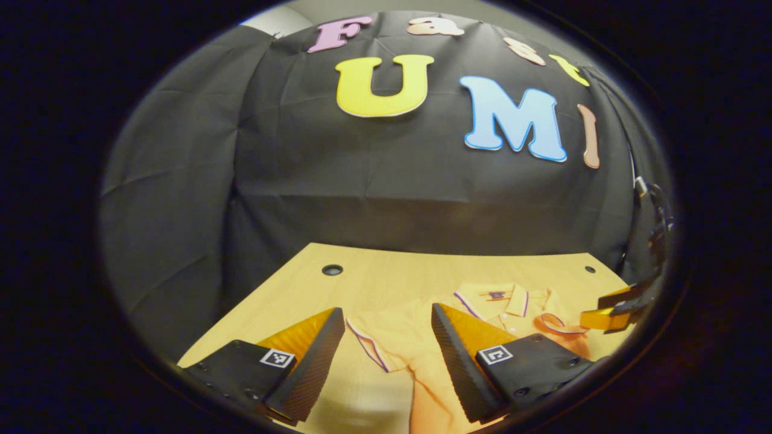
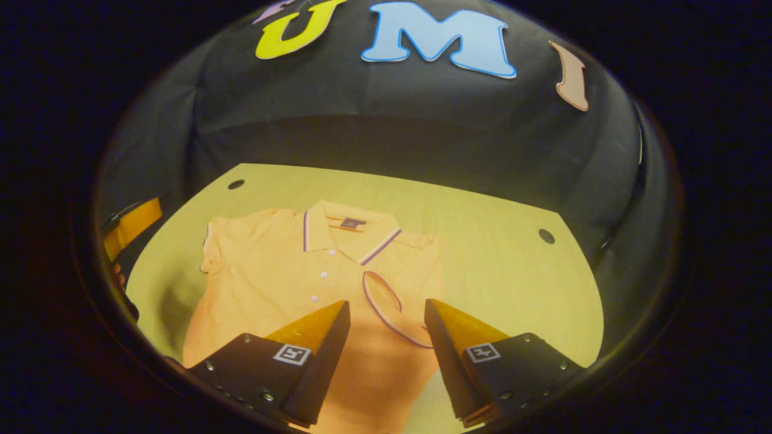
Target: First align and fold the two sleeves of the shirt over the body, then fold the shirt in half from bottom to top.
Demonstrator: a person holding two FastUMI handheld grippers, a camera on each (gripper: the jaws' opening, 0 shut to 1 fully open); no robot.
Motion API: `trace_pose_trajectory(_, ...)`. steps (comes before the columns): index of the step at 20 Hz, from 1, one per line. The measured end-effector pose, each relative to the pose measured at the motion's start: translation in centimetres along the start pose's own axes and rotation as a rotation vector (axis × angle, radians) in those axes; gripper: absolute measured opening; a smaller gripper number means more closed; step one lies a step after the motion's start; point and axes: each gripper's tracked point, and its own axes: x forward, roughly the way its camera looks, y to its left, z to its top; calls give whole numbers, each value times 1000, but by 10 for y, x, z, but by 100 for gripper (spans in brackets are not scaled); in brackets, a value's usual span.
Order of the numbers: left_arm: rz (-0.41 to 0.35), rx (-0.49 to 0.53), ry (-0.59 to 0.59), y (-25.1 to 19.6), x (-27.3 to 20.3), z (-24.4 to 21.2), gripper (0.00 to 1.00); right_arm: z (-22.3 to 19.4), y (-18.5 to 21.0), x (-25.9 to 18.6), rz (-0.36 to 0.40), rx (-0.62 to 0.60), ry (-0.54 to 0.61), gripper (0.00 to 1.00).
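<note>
One shirt (image 2: 289, 283), collar toward wall.

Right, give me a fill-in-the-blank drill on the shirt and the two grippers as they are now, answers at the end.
1. The orange shirt lies flat on the ____ table.
2. One sleeve is already folded over the shirt's ____.
3. The other sleeve is still spread ____.
4. Both the left gripper and the right gripper have their jaws ____, holding nothing.

Missing words: wooden; body; out; open
</note>
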Motion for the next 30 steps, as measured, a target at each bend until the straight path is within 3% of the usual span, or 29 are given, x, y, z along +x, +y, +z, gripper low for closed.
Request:
trace_pose_trajectory(3,37,3,57,15,26,-26,95,10,6,-35,4,-1,-63,95)
trace_pose_trajectory(8,56,4,126,24,60,-58,95,11,10,-89,-15,11,-119,96)
trace_pose_trajectory(14,65,16,168,28,102,-77,95,-14,17,-125,-5,71,-105,96)
trace_pose_trajectory(25,83,9,274,23,138,-120,97,-29,16,-136,-14,145,-74,96)
trace_pose_trajectory(30,77,26,269,19,143,-117,89,-33,17,-132,-7,160,-58,96)
